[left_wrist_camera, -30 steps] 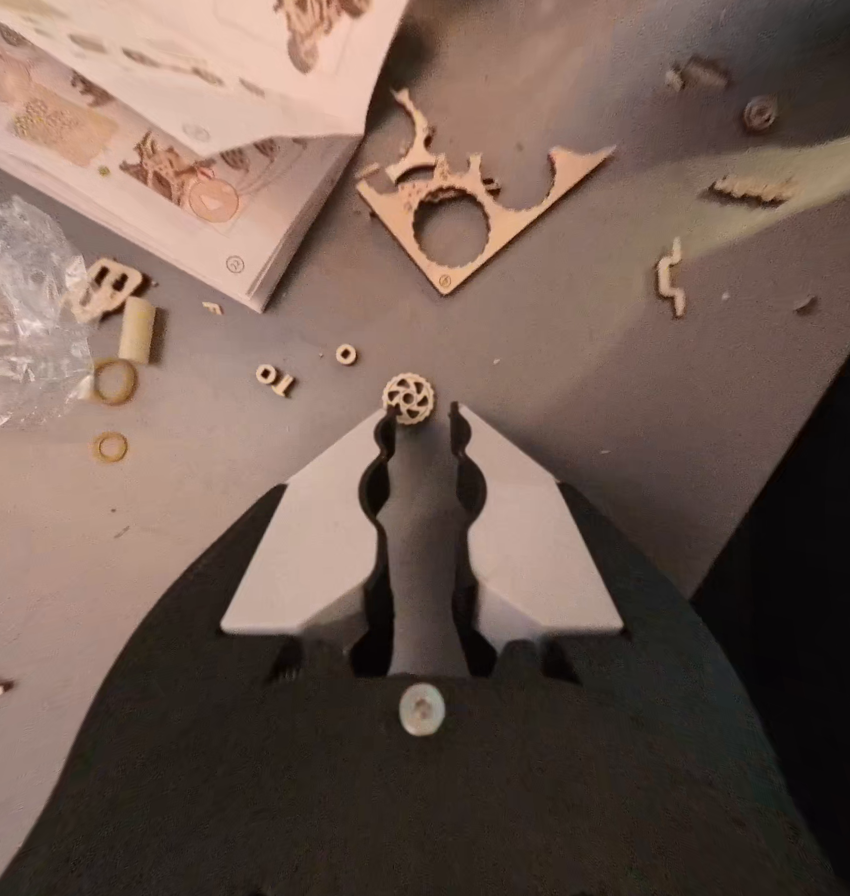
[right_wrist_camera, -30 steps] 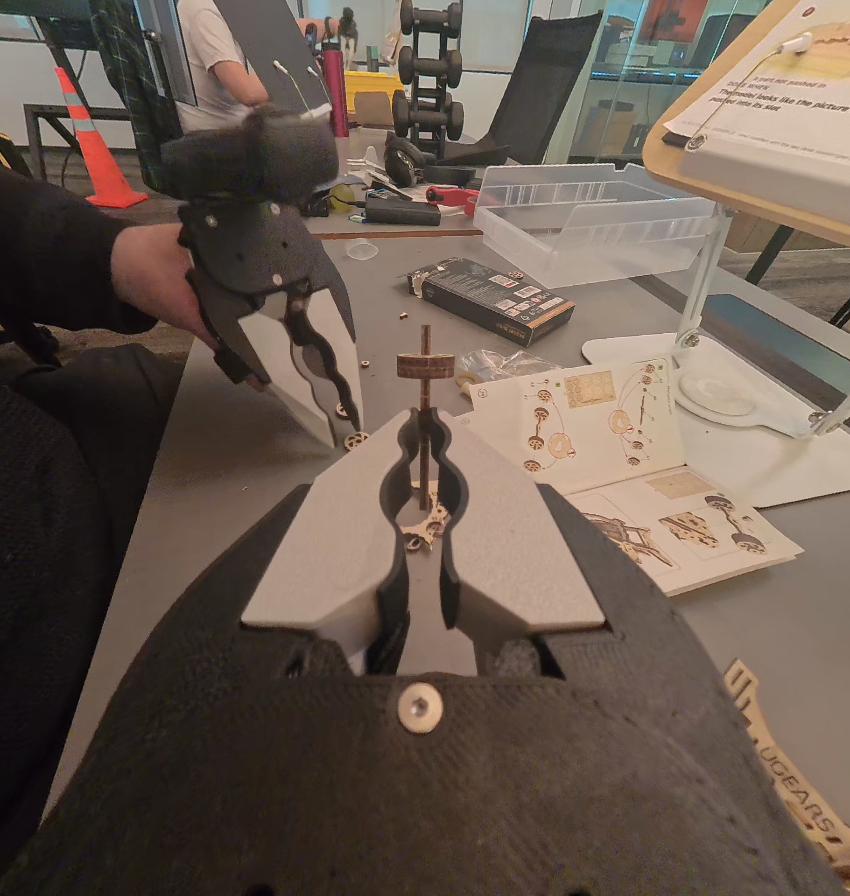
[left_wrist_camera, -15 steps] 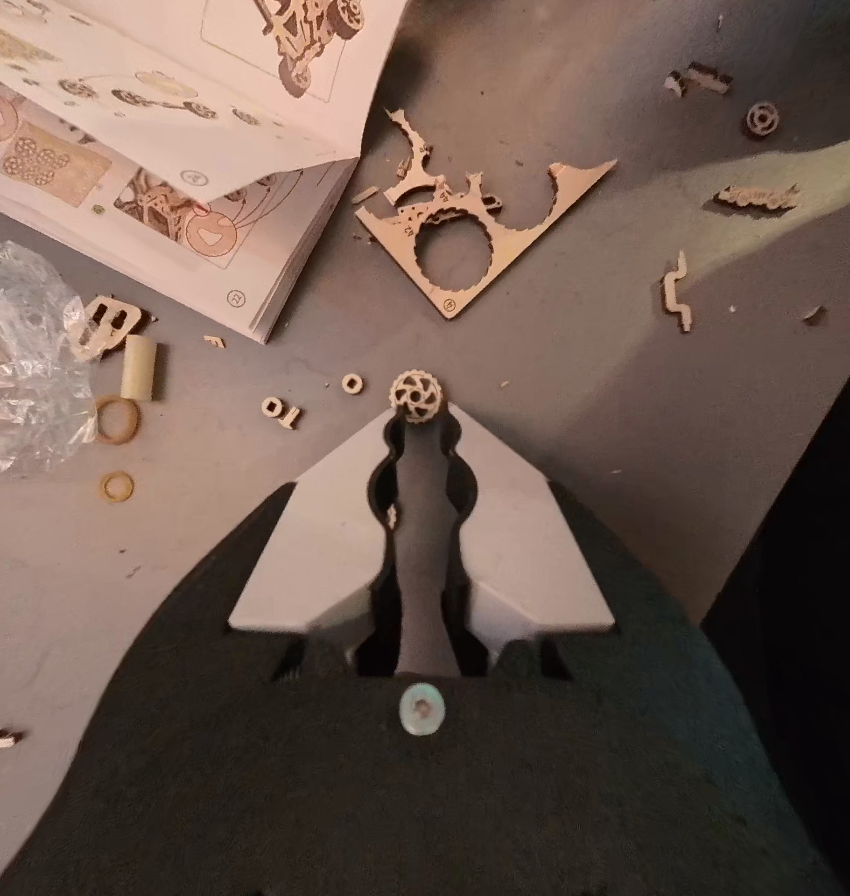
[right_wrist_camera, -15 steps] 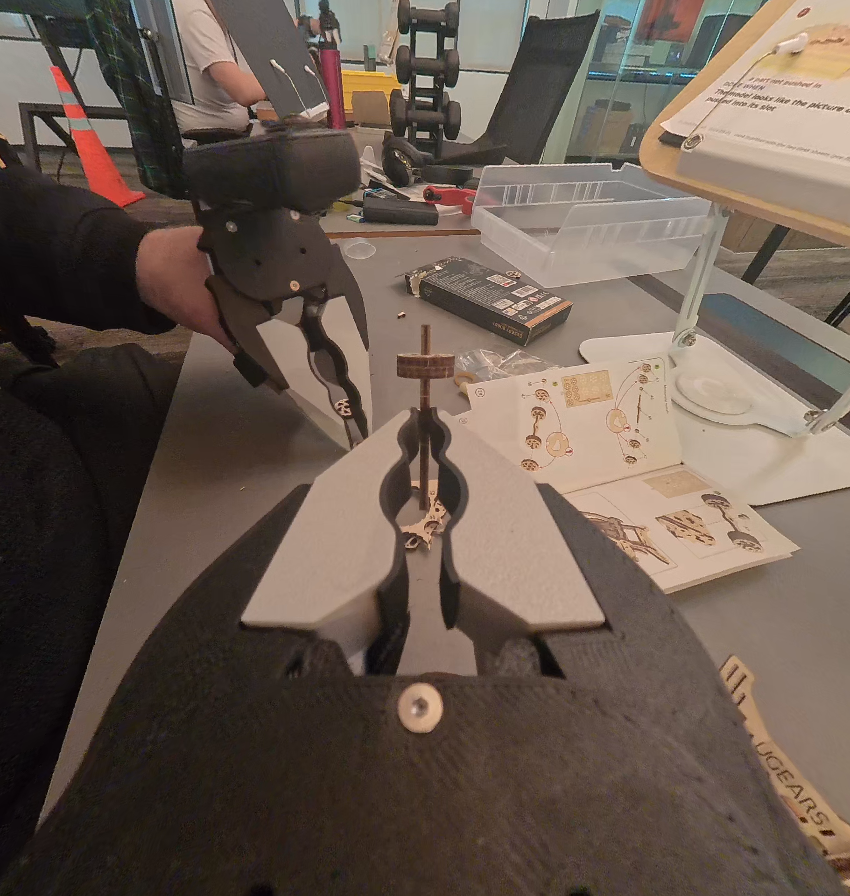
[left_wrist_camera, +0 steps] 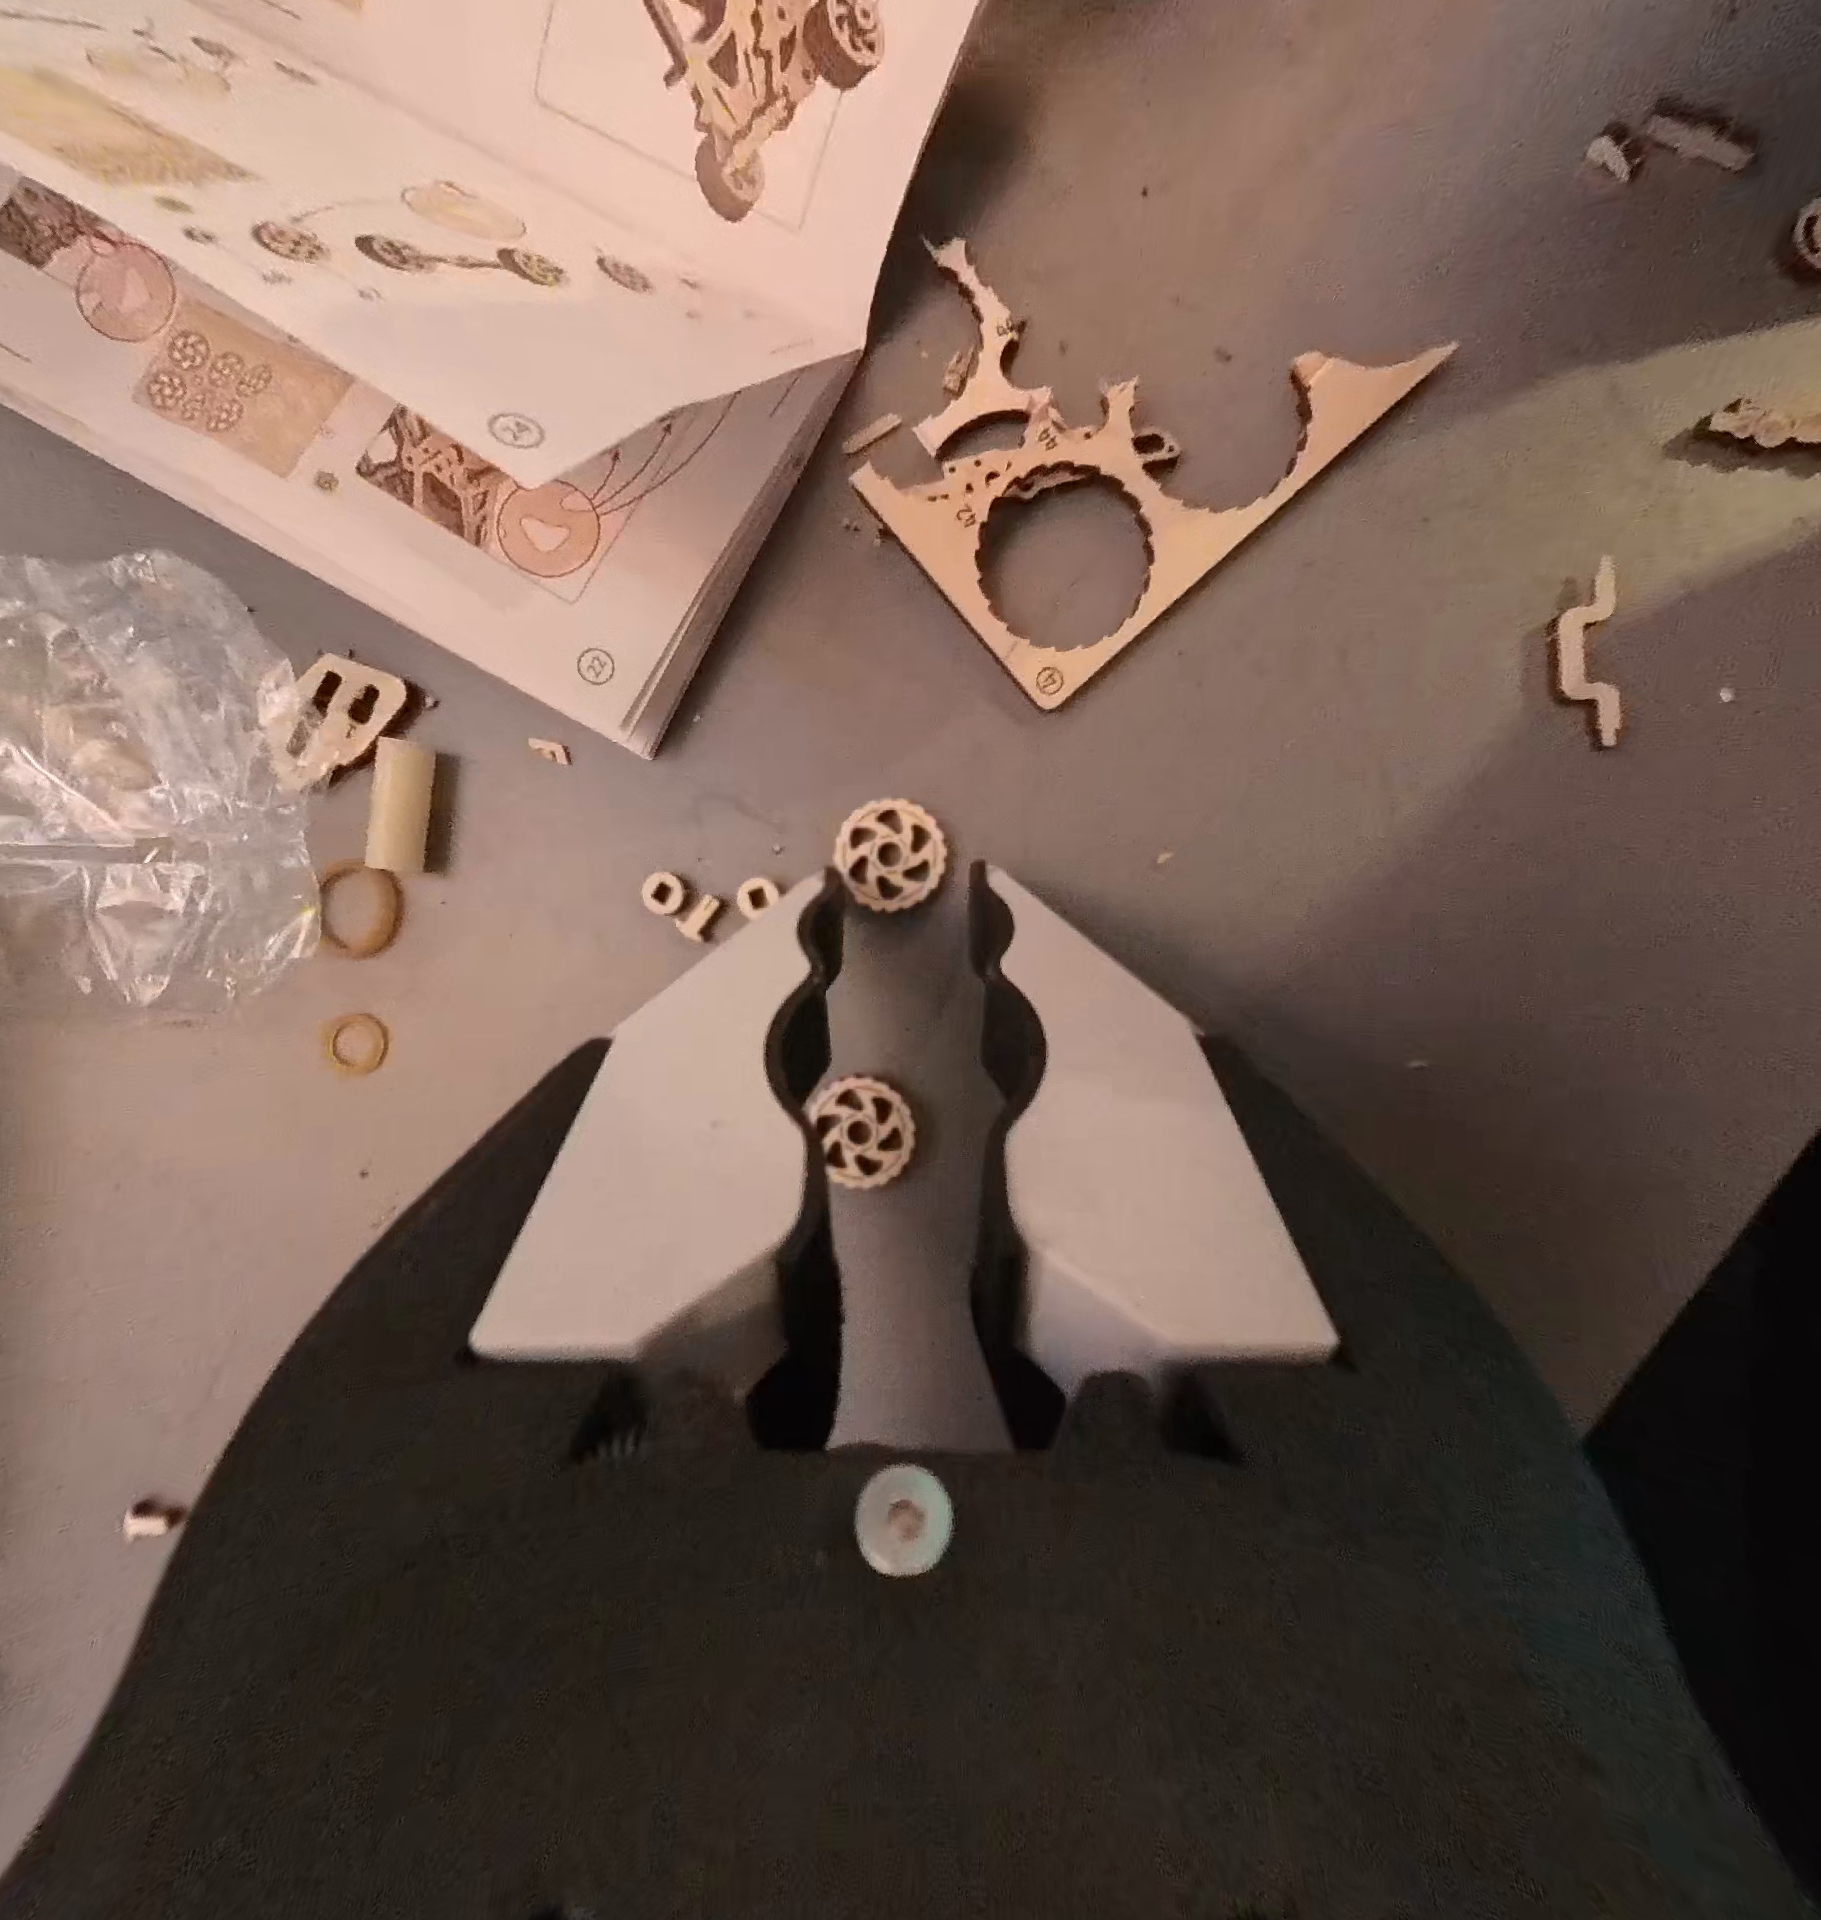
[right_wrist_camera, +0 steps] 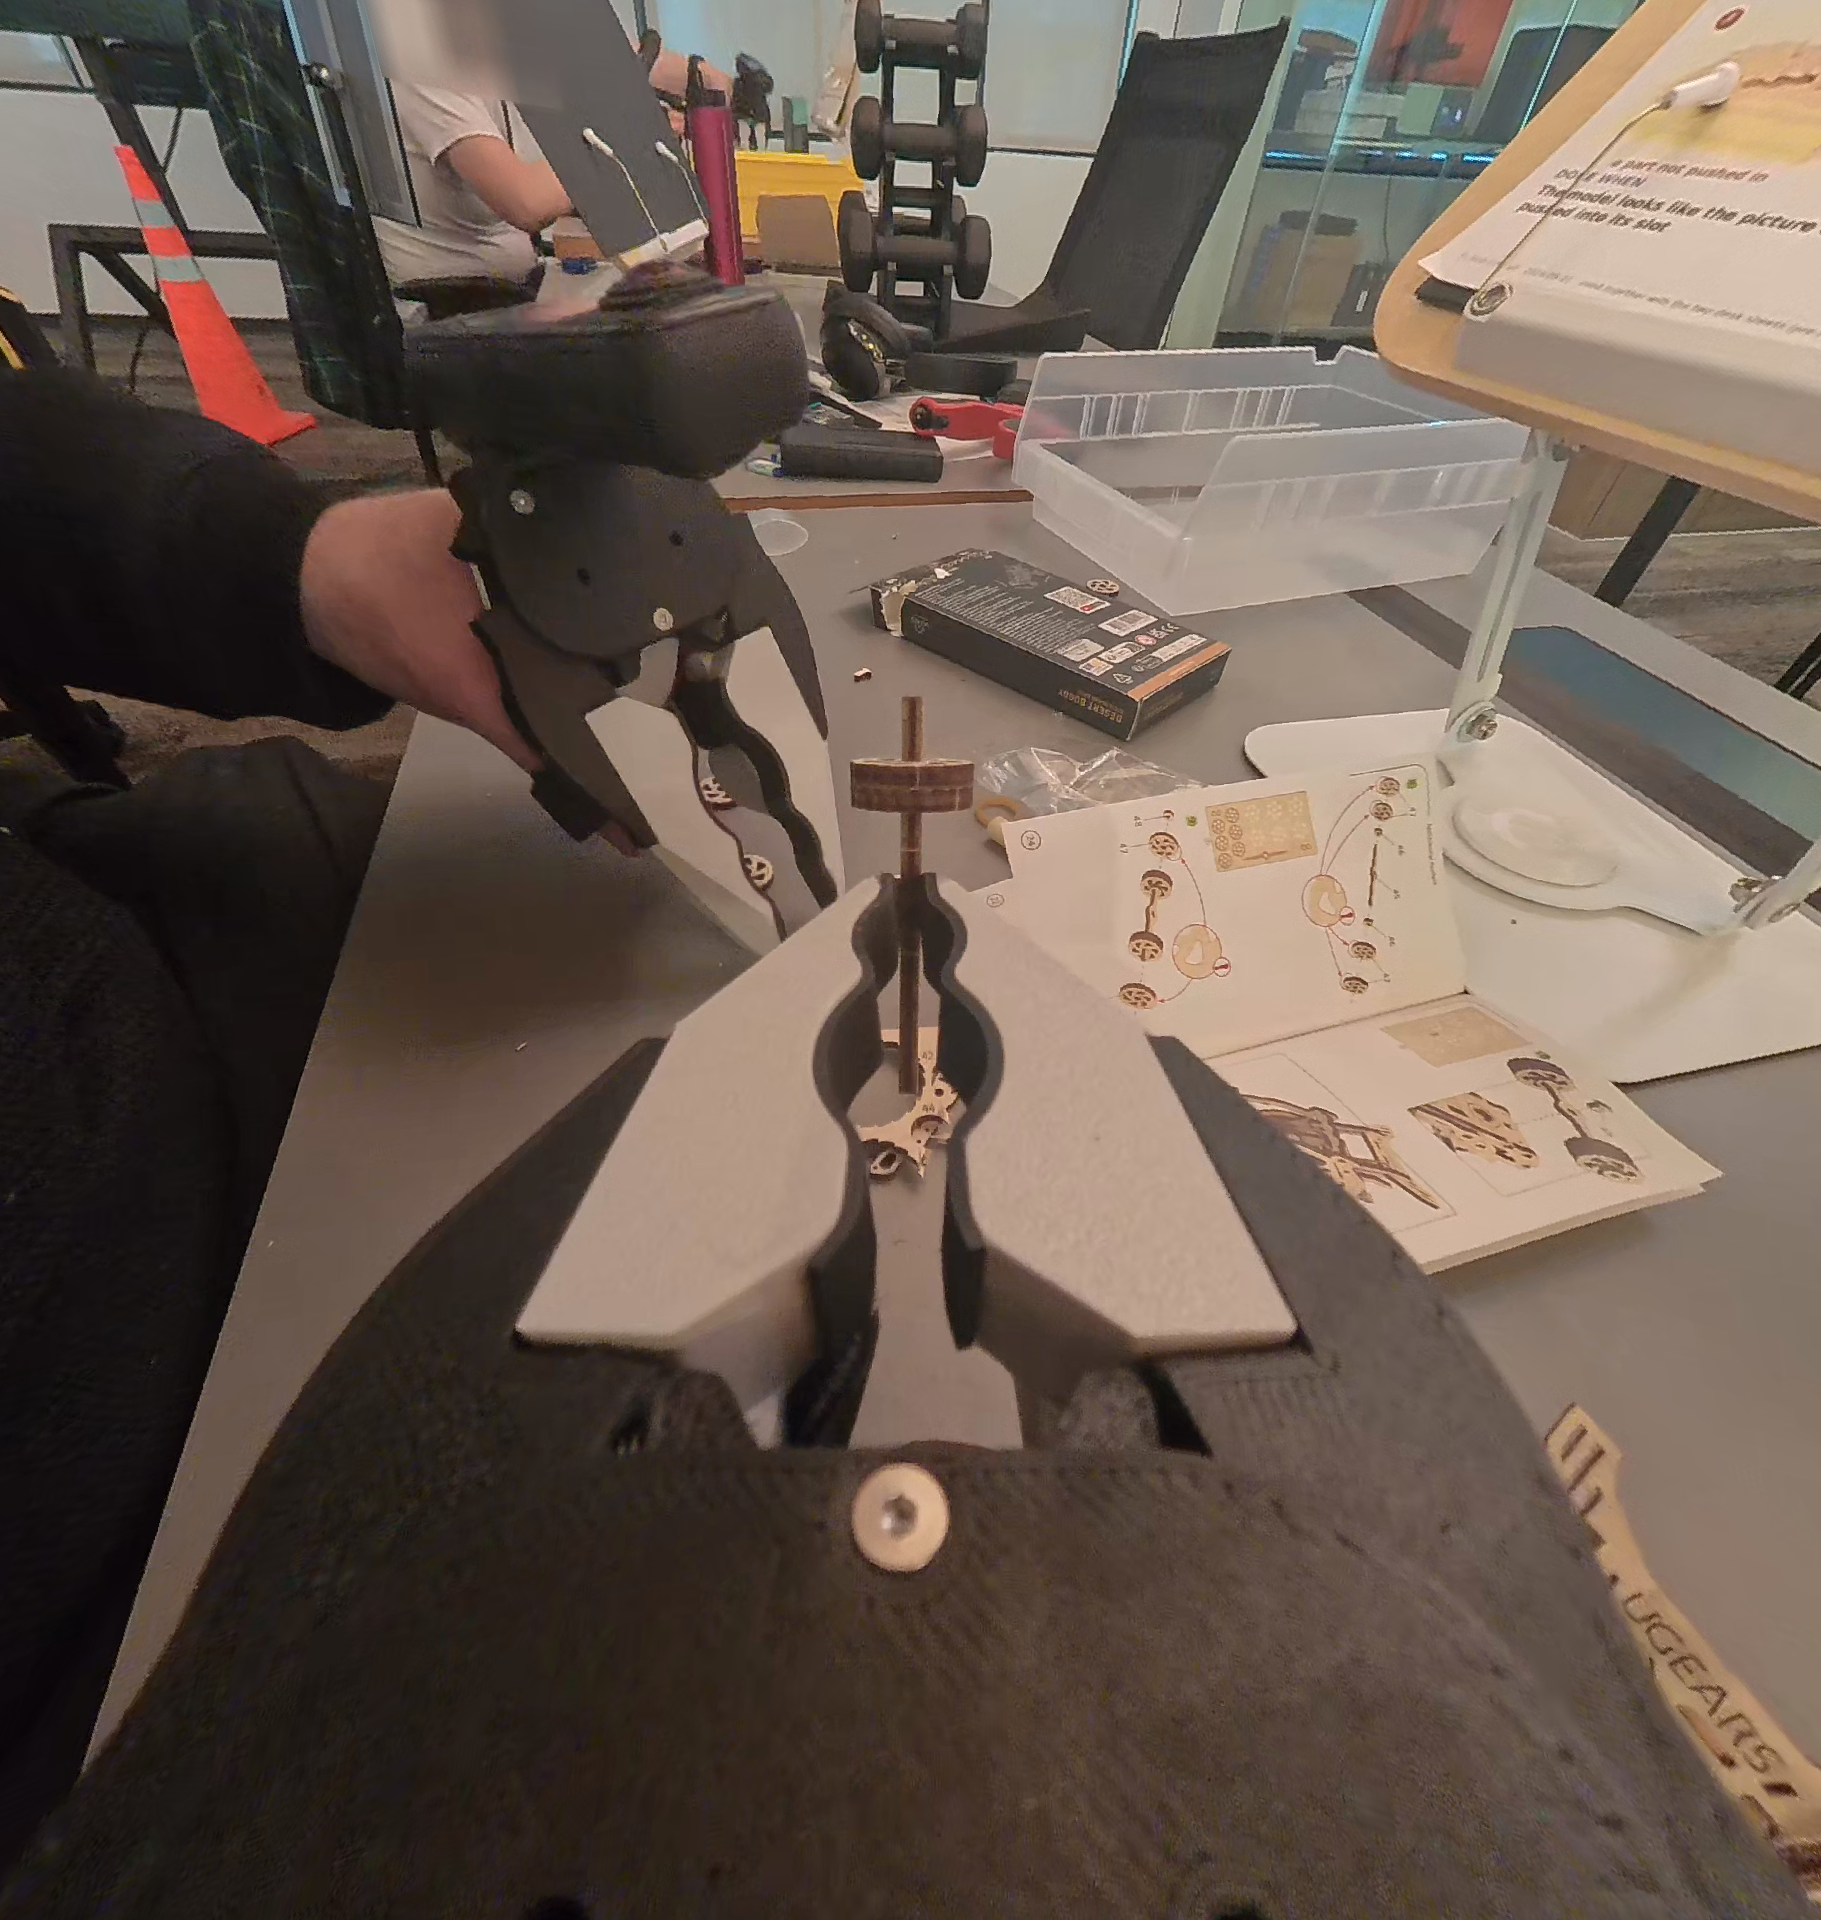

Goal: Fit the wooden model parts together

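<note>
My right gripper (right_wrist_camera: pixel 911 885) is shut on a thin wooden axle (right_wrist_camera: pixel 908 966) that stands upright, with a thick wooden wheel (right_wrist_camera: pixel 911 795) pressed onto it above the fingertips. My left gripper (left_wrist_camera: pixel 906 878) points down at the grey table (left_wrist_camera: pixel 1301 935) with its jaws apart. One small spoked wooden wheel (left_wrist_camera: pixel 890 857) sits at its fingertips against the left finger (left_wrist_camera: pixel 828 904). A second, matching wheel (left_wrist_camera: pixel 862 1132) shows farther back between the fingers. Neither wheel is pinched by both pads. The left gripper also shows in the right wrist view (right_wrist_camera: pixel 792 894), left of the axle.
An open instruction booklet (left_wrist_camera: pixel 366 312) and a punched-out wooden sheet (left_wrist_camera: pixel 1124 520) lie ahead of the left gripper. A plastic bag (left_wrist_camera: pixel 106 748), a pale tube (left_wrist_camera: pixel 400 805) and rings (left_wrist_camera: pixel 360 909) lie left. A black box (right_wrist_camera: pixel 1051 639), clear bin (right_wrist_camera: pixel 1249 468) and white stand base (right_wrist_camera: pixel 1508 831) are farther back.
The left jaws closed on the small wheel at their tips, then opened again. A second wheel now shows between the fingers. The right gripper has kept hold of the axle, unmoved.
</note>
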`<state>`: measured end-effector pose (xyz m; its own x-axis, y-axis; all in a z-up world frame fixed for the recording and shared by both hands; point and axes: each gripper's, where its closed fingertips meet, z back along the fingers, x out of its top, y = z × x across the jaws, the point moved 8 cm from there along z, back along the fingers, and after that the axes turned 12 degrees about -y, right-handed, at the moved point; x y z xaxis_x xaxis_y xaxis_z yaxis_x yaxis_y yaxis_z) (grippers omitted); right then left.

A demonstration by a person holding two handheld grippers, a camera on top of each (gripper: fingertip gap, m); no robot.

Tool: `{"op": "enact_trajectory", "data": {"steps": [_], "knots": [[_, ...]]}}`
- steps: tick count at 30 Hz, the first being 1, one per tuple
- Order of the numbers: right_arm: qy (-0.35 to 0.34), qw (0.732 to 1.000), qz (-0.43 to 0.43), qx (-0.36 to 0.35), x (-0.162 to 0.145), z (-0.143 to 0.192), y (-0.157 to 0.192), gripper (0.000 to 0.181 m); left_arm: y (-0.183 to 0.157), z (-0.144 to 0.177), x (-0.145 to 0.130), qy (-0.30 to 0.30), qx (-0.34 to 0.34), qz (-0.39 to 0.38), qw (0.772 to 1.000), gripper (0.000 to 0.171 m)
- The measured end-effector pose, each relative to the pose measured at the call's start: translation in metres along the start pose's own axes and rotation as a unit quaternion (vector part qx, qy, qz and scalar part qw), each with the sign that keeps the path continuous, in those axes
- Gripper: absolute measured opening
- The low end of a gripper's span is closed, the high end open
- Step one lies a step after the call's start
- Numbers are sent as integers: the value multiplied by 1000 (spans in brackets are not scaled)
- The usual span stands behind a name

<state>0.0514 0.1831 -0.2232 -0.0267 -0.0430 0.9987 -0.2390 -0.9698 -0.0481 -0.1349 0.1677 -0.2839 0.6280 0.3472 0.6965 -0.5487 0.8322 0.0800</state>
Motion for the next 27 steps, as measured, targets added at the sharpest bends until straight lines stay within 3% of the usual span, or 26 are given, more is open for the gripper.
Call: {"op": "enact_trajectory", "data": {"steps": [9, 13, 16, 19, 22, 24, 27], "knots": [[-1, 1000, 1, -1, 0, 0, 0, 0, 2, -9, 7, 5, -14, -16, 1000, 16], [-1, 1000, -1, -2, 0, 1, -1, 0, 5, -9, 7, -20, -51, 53, 997, 15], [1, 1000, -4, -2, 0, 1, -2, 0, 9, -1, 12, -78, -94, 144, 982, 14], [2, 1000, -5, -1, -1, 1, -2, 0, 16, 13, 16, -161, -148, 252, 943, 14], [19, 1000, -8, 15, -4, -1, 0, 0, 18, 27, 13, -230, -242, 359, 871, 14], [28, 999, -3, 20, -6, -2, 2, 0, 16, 32, 9, -245, -300, 412, 825, 14], [45, 998, -6, 36, -10, -5, 5, 0, 5, 33, 4, -270, -346, 458, 773, 14]]}}
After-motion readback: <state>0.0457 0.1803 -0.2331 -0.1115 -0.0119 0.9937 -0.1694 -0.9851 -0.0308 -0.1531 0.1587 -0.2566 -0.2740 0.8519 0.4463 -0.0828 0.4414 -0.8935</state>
